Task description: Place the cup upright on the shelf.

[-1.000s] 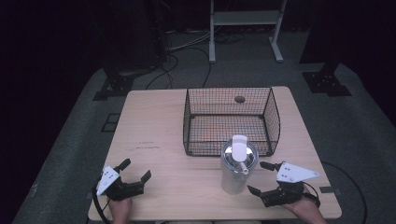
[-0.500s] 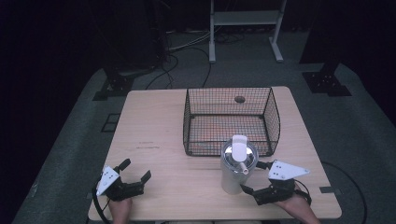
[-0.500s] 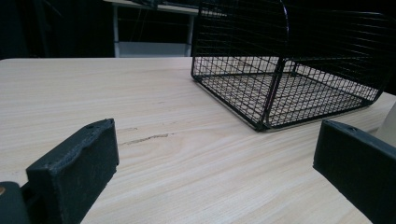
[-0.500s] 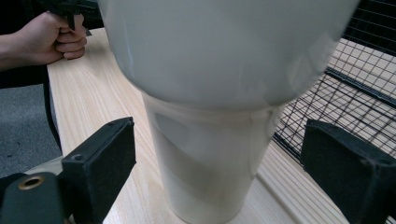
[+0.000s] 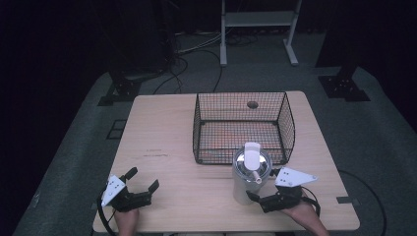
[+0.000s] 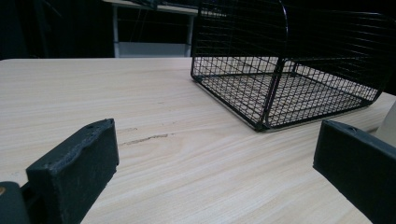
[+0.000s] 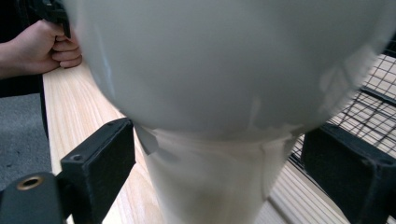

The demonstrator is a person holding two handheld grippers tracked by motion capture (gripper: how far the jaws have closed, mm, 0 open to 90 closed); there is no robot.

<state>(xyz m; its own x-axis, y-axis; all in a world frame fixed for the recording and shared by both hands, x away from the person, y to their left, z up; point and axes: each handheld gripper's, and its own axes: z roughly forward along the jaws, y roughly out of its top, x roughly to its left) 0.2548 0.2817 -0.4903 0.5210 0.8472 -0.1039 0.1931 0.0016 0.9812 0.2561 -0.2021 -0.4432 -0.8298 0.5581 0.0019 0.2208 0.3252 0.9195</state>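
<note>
A tall white tumbler [image 5: 244, 189] with a round silvery lid [image 5: 252, 161] and a white spout stands upright on the wooden table [image 5: 167, 132], just in front of a black wire basket [image 5: 241, 147]. My right gripper [image 5: 260, 185] is open, and its jaws stand on either side of the tumbler's lower body. In the right gripper view the tumbler [image 7: 224, 93] looms close between the two fingers [image 7: 100, 154], with a small gap on each side. Near the table's front left corner my left gripper [image 5: 144, 178] is open with nothing in it, and its fingers [image 6: 74, 168] are spread wide.
In the high view the basket holds a small dark round thing [image 5: 253, 104] near its back wall. The left gripper view shows the basket [image 6: 289, 70] ahead to the right. A metal stand [image 5: 258, 19] and cables lie on the floor beyond the table.
My right gripper has moved left toward the tumbler, so its jaws now flank the tumbler's lower part. The left gripper has stayed in place.
</note>
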